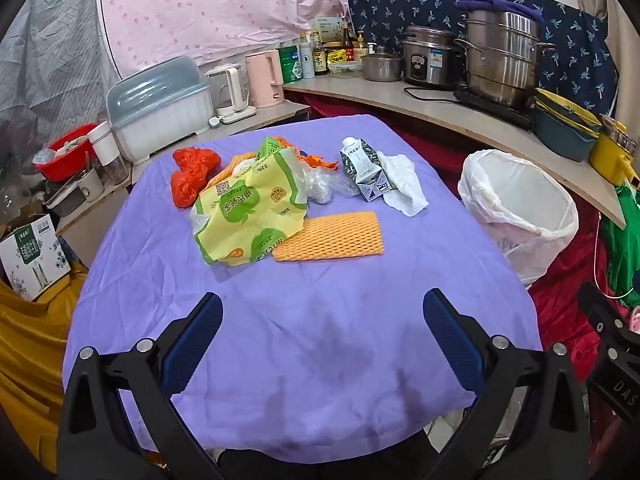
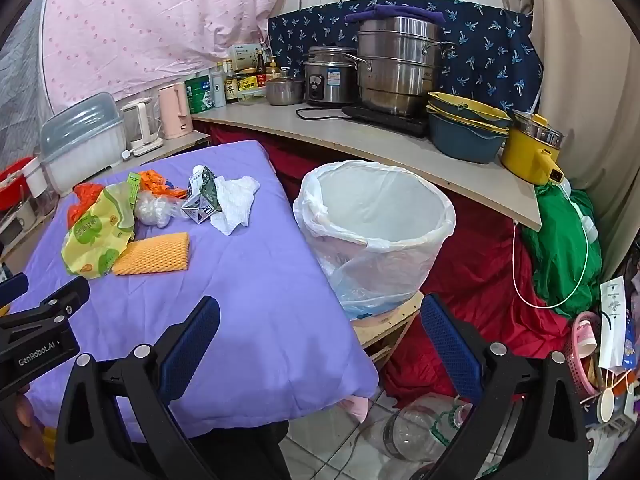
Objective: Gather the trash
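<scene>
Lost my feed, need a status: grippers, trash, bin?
Left gripper and right gripper both open, empty. Trash untouched on purple cloth: yellow-green wrapper, orange foam net, carton. Lined bin clear.

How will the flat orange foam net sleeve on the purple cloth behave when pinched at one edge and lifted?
The orange foam net sleeve is probably very light, being open-mesh foam. It lies flat and thin, so it will likely droop rather than stay stiff. Its textured mesh should grip well, not slip.
</scene>
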### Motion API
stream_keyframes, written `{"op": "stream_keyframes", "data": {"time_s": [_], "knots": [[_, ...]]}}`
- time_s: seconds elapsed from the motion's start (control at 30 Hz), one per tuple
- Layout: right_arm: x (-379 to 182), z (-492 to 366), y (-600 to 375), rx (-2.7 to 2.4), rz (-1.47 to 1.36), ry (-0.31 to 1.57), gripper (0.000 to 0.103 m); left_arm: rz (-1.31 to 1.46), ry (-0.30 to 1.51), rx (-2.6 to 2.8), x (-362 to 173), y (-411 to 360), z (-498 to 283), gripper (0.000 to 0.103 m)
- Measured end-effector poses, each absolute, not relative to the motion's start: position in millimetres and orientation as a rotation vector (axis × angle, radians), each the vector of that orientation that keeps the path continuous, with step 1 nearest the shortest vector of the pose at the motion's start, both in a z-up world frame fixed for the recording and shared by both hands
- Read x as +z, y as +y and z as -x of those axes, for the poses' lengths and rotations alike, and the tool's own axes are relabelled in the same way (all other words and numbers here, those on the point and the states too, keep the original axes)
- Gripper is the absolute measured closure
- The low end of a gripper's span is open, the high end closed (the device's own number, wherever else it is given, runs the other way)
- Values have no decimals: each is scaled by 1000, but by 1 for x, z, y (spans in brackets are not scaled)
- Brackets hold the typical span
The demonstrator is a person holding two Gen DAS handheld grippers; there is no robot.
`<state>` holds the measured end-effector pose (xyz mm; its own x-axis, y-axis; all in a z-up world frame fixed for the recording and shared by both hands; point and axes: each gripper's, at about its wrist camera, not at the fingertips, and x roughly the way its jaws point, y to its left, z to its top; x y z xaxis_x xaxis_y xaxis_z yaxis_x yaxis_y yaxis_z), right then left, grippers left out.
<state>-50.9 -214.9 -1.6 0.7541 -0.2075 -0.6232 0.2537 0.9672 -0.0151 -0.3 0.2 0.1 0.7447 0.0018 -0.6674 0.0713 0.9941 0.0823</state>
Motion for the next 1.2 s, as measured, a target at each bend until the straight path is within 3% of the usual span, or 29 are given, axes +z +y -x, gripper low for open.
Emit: {"op": "stream_keyframes", "data": {"time_s": [1.2], "knots": [[1, 56, -211, -250, -67, 670, 7, -94, 739, -38, 1, 5, 4, 7]]}}
